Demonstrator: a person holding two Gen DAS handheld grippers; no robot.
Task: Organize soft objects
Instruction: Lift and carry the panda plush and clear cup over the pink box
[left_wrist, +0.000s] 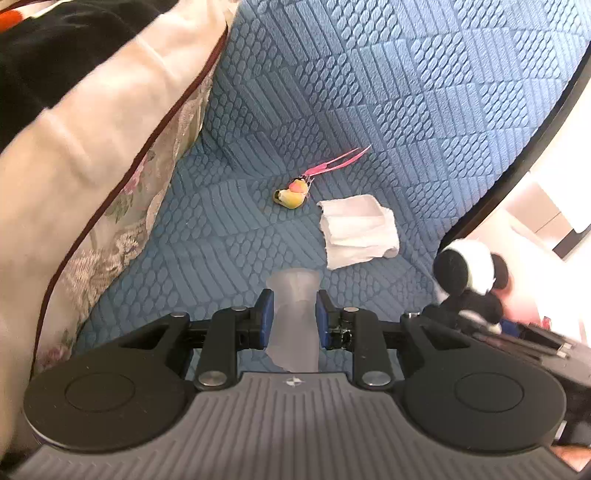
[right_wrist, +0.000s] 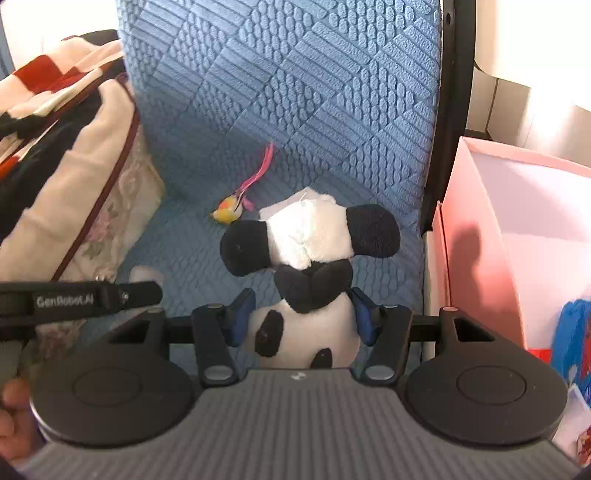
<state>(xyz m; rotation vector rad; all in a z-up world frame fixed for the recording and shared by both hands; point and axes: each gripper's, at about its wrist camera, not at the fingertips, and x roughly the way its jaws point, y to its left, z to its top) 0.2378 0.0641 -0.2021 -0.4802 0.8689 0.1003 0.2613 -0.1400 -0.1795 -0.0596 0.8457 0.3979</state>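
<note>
Left wrist view, left to right:

- Cream pillow (left_wrist: 85, 155) with dark red piping and a floral panel, leaning along the left edge; a dark fabric item lies on top of it.
- Blue quilted cushion (left_wrist: 369, 92), forming seat and backrest.
- Small yellow toy bird (left_wrist: 290, 195) with a pink tail feather, lying on the seat near the back crease.
- Left gripper (left_wrist: 293, 317): blue pads clamped on a translucent soft tube (left_wrist: 293, 302), which stands upright between them.
- Folded white cloth (left_wrist: 358, 230), lying on the seat just right of the bird, apart from it.
- Panda plush (left_wrist: 469, 273), at the right edge, blurred.

Right wrist view, left to right:

- A person's hand (right_wrist: 14, 421), lower left corner, beside a black strap printed "GenRobot.AI".
- Same pillow (right_wrist: 74, 184), with a red, white and black fabric on top.
- Toy bird (right_wrist: 229, 212) on the seat.
- Right gripper (right_wrist: 301, 317): pads pressed on the white body of the panda plush (right_wrist: 306, 240), held above the seat with its head away from the camera.
- Pink box (right_wrist: 476, 229), open, beside the seat's right edge.
</note>
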